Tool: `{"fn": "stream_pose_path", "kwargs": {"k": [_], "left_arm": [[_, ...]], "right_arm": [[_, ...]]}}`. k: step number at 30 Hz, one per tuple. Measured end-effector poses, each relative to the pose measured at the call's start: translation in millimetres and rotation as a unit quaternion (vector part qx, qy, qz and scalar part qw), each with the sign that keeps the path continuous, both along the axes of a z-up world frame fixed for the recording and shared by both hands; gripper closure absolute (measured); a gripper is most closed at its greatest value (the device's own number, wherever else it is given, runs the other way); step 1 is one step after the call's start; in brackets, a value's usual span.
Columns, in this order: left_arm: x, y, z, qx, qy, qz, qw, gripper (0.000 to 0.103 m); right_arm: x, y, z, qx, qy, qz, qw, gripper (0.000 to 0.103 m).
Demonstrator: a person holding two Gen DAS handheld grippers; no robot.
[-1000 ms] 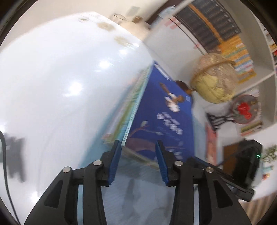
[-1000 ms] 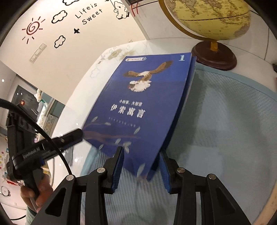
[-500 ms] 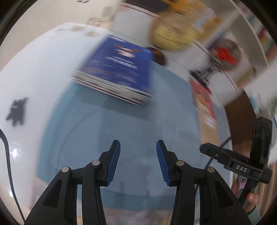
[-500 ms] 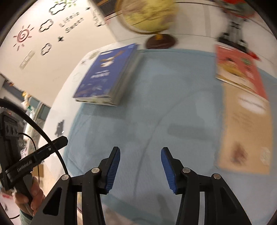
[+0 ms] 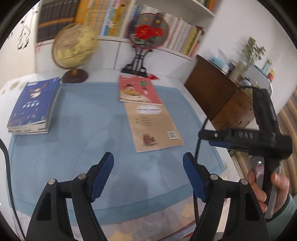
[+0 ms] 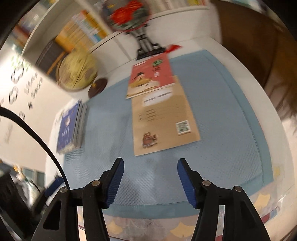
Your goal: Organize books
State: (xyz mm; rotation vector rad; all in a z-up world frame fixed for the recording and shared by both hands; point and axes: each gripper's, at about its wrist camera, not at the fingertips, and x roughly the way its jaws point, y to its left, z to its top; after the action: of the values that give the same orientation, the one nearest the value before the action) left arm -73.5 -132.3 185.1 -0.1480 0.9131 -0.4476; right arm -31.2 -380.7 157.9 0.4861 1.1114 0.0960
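Observation:
A stack of books topped by a dark blue cover (image 5: 32,103) (image 6: 69,128) lies at the left edge of the blue mat (image 5: 83,129) (image 6: 222,115). A tan book (image 5: 152,126) (image 6: 163,118) lies in the mat's middle, and a red book (image 5: 138,89) (image 6: 151,77) overlaps its far end. My left gripper (image 5: 148,161) hovers over the near mat, jaws opening, nothing between them. My right gripper (image 6: 149,165) hangs just short of the tan book, jaws also opening and empty. In the left wrist view the right gripper (image 5: 239,137) shows at the right, held by a hand (image 5: 269,187).
A globe (image 5: 74,46) (image 6: 77,72) and a round fan ornament on a black stand (image 5: 146,35) (image 6: 133,16) stand behind the mat. Bookshelves (image 5: 104,16) line the wall. A brown cabinet (image 5: 222,100) stands to the right. The white table's front edge (image 6: 167,229) lies below the grippers.
Both grippers let go of the blue stack, pulled back and swung right toward the tan and red books. Both sets of jaws stand wider than before.

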Motion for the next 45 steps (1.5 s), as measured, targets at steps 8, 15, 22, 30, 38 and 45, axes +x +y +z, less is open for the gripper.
{"fn": "stream_pose_path", "kwargs": {"k": [8, 15, 22, 30, 38, 45], "left_arm": [[13, -66, 4, 0.005, 0.002, 0.032, 0.9995, 0.028], [18, -140, -31, -0.012, 0.067, 0.096, 0.993, 0.028], [0, -153, -53, 0.044, 0.111, 0.153, 0.9809, 0.028], [35, -102, -51, 0.096, 0.109, 0.177, 0.9734, 0.028], [109, -67, -80, 0.074, 0.12, 0.12, 0.9827, 0.033], [164, -59, -126, 0.062, 0.149, 0.08, 0.9837, 0.064]], "right_arm": [[3, -52, 0, -0.002, -0.006, 0.025, 1.0, 0.045], [-34, -144, -11, -0.088, -0.02, 0.04, 0.995, 0.022], [-35, -183, -53, -0.067, 0.01, 0.096, 0.993, 0.022], [5, -138, -64, -0.036, 0.001, 0.14, 0.99, 0.022], [80, -79, -85, -0.05, -0.006, 0.167, 0.985, 0.049], [143, -53, -121, -0.061, 0.023, 0.123, 0.99, 0.057]]}}
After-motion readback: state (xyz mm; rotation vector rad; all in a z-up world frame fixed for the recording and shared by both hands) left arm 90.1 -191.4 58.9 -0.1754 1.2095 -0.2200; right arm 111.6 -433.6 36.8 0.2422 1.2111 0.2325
